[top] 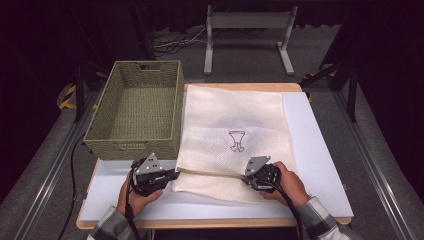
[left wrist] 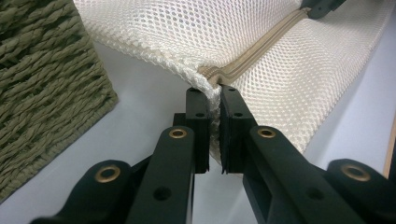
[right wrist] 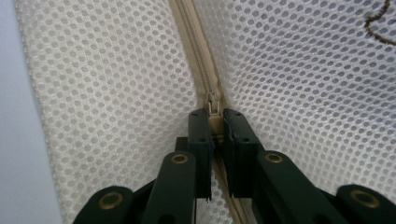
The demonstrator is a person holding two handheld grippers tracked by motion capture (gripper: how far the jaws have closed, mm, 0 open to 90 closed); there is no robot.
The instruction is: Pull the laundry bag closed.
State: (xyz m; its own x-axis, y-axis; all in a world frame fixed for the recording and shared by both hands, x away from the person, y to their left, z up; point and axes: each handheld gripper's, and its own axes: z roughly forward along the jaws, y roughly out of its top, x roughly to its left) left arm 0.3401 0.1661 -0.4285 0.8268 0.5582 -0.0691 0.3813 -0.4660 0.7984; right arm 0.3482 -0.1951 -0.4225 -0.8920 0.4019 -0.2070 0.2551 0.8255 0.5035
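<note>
A cream mesh laundry bag (top: 235, 135) with a small dark printed figure lies flat on the white table. A beige zipper (top: 210, 173) runs across its near part. My left gripper (top: 172, 174) is shut on the bag's left corner at the zipper's end (left wrist: 213, 77). My right gripper (top: 248, 178) is shut on the zipper pull (right wrist: 214, 109), about midway along the zipper line (right wrist: 198, 60). In the left gripper view the zipper (left wrist: 261, 46) stretches away to the right gripper (left wrist: 322, 7) at the top edge.
An olive woven basket (top: 137, 107) stands on the table's left side, right beside the bag's left edge; its wall (left wrist: 42, 84) is close to my left gripper. The white table top (top: 320, 160) extends to the right of the bag. A grey stand (top: 247, 37) is on the floor behind.
</note>
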